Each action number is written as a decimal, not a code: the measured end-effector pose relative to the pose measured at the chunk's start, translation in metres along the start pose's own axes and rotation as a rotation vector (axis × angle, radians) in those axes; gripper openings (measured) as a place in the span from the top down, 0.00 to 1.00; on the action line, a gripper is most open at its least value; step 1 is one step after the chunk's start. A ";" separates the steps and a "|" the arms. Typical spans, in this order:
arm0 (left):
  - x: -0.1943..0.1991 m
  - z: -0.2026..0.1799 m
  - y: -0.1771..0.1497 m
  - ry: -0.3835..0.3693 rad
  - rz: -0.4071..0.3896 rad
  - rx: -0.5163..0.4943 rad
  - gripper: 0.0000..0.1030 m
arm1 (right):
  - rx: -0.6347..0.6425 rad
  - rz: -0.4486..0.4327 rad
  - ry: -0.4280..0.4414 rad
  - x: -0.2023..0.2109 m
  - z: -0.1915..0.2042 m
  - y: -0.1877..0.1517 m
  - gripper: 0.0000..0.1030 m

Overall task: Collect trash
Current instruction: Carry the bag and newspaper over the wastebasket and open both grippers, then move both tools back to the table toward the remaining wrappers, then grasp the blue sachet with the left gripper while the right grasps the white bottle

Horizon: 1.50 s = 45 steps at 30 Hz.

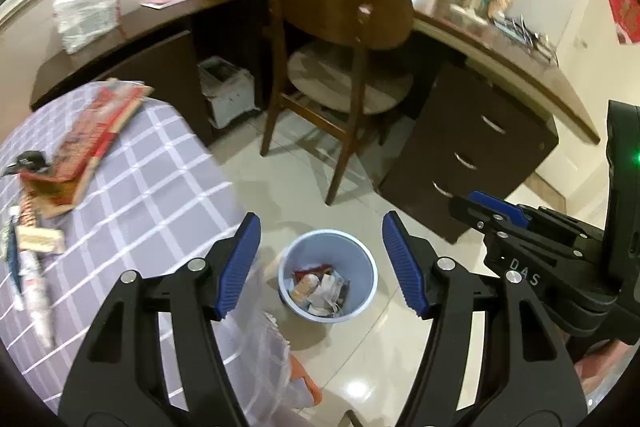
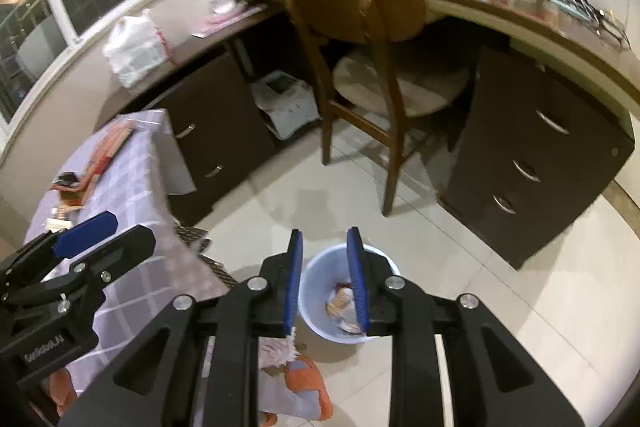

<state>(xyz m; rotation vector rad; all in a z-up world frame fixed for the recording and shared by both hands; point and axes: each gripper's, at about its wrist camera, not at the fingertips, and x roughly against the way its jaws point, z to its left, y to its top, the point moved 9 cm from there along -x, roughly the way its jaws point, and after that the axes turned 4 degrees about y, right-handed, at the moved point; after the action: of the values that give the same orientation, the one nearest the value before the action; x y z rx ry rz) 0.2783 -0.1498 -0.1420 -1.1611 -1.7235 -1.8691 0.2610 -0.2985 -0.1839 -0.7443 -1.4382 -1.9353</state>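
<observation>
- Left wrist view: your left gripper [image 1: 320,263] hangs above the floor w/ fingers [image 1: 240,267] spread wide, nothing between them.
- Straight below, seen through the gap, the pale blue bin [image 1: 362,259] stands upright on the tiled floor [image 1: 400,347]. Trash [image 1: 320,289] already lies in it: crumpled wrappers & paper.
- Left of the bin is the checked grey cloth surface [image 1: 152,195], carrying more litter: a red-and-tan packet [image 1: 92,143], a small beige wrapper [image 1: 40,241], a crumpled white tube-like piece [image 1: 36,287] near the left edge.
- Your right gripper [image 1: 496,213] shows at the right, side-on, near the bin but apart from it.
- Far side: wooden chair [image 1: 344,11] pushed toward the dark desk [image 1: 512,67], drawer unit [image 1: 472,155] on the right, white plastic bag [image 1: 86,9] on the desk at left.
- Right wrist view: right gripper [image 2: 325,283] fingers [image 2: 294,283] stand a narrow way apart, not pressing on anything; gap is empty, you see the bin [image 2: 316,291] through it.
- Bin sits just beyond & under the fingertips on the floor [image 2: 520,307], trash [image 2: 340,301] partly hidden by the right finger.
- Left gripper [image 2: 86,233] shows at the left over the checked cloth surface [image 2: 132,195]; from this side-on look, can't tell its spread.
- Orange-and-grey cloth [image 2: 304,383] lies on the floor near you, left of the bin.
- Chair [image 2: 360,7] & desk [image 2: 560,39] far behind.
</observation>
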 end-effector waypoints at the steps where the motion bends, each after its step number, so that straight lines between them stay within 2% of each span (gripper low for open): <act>1: 0.006 0.005 0.001 0.005 -0.010 0.007 0.39 | 0.013 -0.008 0.011 0.004 0.010 0.002 0.78; 4: 0.029 0.031 0.001 0.033 -0.048 0.047 0.39 | 0.059 -0.021 0.027 0.011 0.035 0.005 0.76; 6: 0.046 0.052 -0.002 0.056 -0.073 0.077 0.38 | 0.093 -0.028 0.052 0.016 0.059 0.006 0.66; 11: 0.081 0.100 -0.010 0.121 -0.117 0.131 0.38 | 0.180 -0.033 0.111 0.021 0.120 0.001 0.64; 15: 0.104 0.137 -0.023 0.177 -0.138 0.177 0.37 | 0.243 -0.021 0.154 0.020 0.165 -0.005 0.59; 22: 0.138 0.209 -0.053 0.276 -0.151 0.284 0.36 | 0.360 0.031 0.236 0.007 0.252 -0.029 0.51; 30: 0.167 0.281 -0.094 0.375 -0.143 0.401 0.33 | 0.435 0.127 0.285 -0.020 0.319 -0.057 0.47; 36: 0.169 0.313 -0.113 0.393 -0.125 0.453 0.32 | 0.477 0.195 0.271 -0.046 0.348 -0.073 0.47; 42: 0.154 0.320 -0.118 0.357 -0.090 0.456 0.32 | 0.497 0.223 0.255 -0.068 0.361 -0.079 0.48; 43: 0.149 0.318 -0.116 0.342 -0.083 0.451 0.32 | 0.493 0.238 0.275 -0.072 0.363 -0.080 0.51; 44: 0.146 0.316 -0.114 0.332 -0.078 0.446 0.31 | 0.485 0.251 0.279 -0.077 0.360 -0.080 0.62; 45: 0.141 0.314 -0.112 0.321 -0.073 0.436 0.31 | 0.487 0.229 0.277 -0.077 0.360 -0.077 0.75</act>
<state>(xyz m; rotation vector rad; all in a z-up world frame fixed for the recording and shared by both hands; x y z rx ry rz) 0.2150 0.2063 -0.1329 -0.6048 -1.8709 -1.5052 0.2828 0.0764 -0.1982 -0.3771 -1.4910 -1.3725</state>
